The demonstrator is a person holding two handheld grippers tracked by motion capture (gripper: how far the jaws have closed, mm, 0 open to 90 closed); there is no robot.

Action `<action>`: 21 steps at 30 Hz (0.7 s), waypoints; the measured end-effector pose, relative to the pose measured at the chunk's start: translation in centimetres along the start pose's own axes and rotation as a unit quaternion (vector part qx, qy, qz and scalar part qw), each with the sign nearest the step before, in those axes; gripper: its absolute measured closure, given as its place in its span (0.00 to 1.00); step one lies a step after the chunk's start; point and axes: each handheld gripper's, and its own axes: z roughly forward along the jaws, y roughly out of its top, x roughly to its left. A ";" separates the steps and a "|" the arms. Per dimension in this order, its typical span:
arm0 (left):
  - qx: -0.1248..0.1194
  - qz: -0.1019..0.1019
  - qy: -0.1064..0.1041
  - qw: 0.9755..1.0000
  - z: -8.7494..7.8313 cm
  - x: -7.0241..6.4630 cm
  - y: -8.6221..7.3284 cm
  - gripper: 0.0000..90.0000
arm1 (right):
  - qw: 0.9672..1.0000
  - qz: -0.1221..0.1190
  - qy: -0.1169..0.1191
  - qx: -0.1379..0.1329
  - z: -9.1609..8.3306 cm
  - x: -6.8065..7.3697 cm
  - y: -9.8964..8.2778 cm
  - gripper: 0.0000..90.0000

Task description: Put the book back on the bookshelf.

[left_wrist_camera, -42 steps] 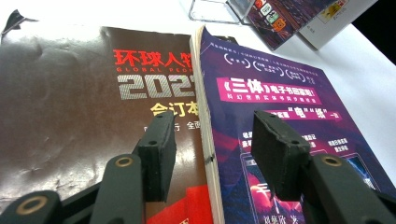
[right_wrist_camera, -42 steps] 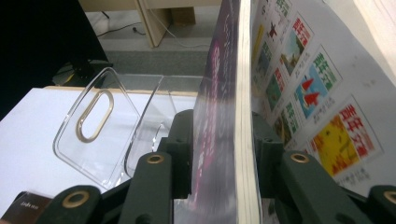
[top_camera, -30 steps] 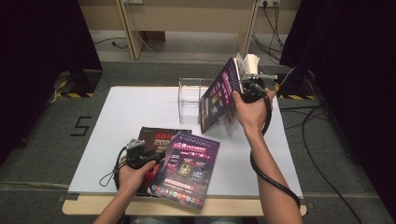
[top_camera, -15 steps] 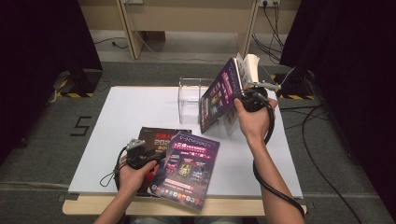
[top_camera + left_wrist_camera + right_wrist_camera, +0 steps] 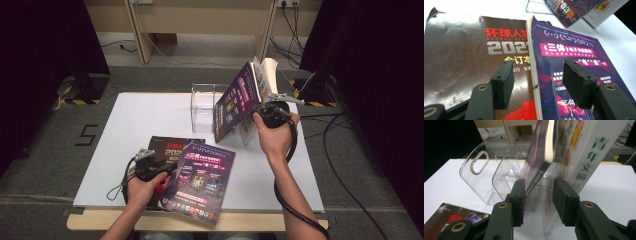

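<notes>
My right gripper (image 5: 253, 118) (image 5: 539, 196) is shut on a thick book (image 5: 235, 102) (image 5: 537, 155) with a purple front cover and a white back cover (image 5: 586, 157). It holds the book tilted just above the table, right of a clear acrylic book stand (image 5: 202, 107) (image 5: 481, 175). A purple magazine (image 5: 200, 175) (image 5: 574, 55) lies near the front edge and overlaps a dark brown one (image 5: 167, 145) (image 5: 461, 50) marked 2021. My left gripper (image 5: 166, 172) (image 5: 537, 80) is open, low over them, with its jaws on either side of the purple magazine's left edge.
The white table top (image 5: 150, 115) has bare room at the left and far right. Grey floor surrounds it, with cables (image 5: 345, 125) at the right and wooden furniture legs behind. Each gripper trails a black cable.
The right hand has brought the tilted book slightly lower and closer to the clear stand. The left gripper and both magazines stay put.
</notes>
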 end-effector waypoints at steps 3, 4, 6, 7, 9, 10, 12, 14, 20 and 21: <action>0.000 0.000 -0.001 1.000 0.0 -0.1 0.0 0.46 | 1.000 -0.003 0.004 0.006 -0.2 0.1 -0.6 0.69; 0.001 0.000 -0.002 1.000 0.0 -0.1 0.0 0.46 | 1.000 -0.004 0.004 0.008 -0.2 0.1 -0.8 0.69; 0.001 -0.001 -0.002 1.000 0.0 -0.2 0.0 0.46 | 1.000 -0.003 0.007 0.010 -0.3 0.1 -1.2 0.69; 0.001 0.000 -0.003 1.000 0.1 -0.2 0.0 0.46 | 1.000 -0.004 0.008 0.012 -0.3 0.1 -1.5 0.69; 0.001 -0.001 -0.003 1.000 0.1 -0.2 0.0 0.45 | 1.000 -0.005 0.010 0.017 -0.3 0.2 -1.9 0.69; 0.001 -0.002 -0.005 1.000 0.1 -0.2 -0.1 0.45 | 1.000 -0.005 0.012 0.019 -0.3 0.2 -2.1 0.69; 0.002 -0.003 -0.006 1.000 0.1 -0.3 -0.1 0.45 | 1.000 -0.003 0.016 0.025 -0.2 0.2 -2.5 0.68; 0.003 -0.003 -0.007 1.000 0.1 -0.3 -0.1 0.45 | 0.999 -0.004 0.017 0.030 -0.2 0.3 -2.9 0.68; 0.007 -0.004 -0.011 1.000 0.2 -0.4 -0.1 0.45 | 0.998 -0.002 0.026 0.054 0.3 0.3 -4.6 0.68; 0.009 -0.004 -0.011 1.000 0.3 -0.4 -0.1 0.45 | 0.998 -0.003 0.026 0.058 0.5 0.3 -4.9 0.68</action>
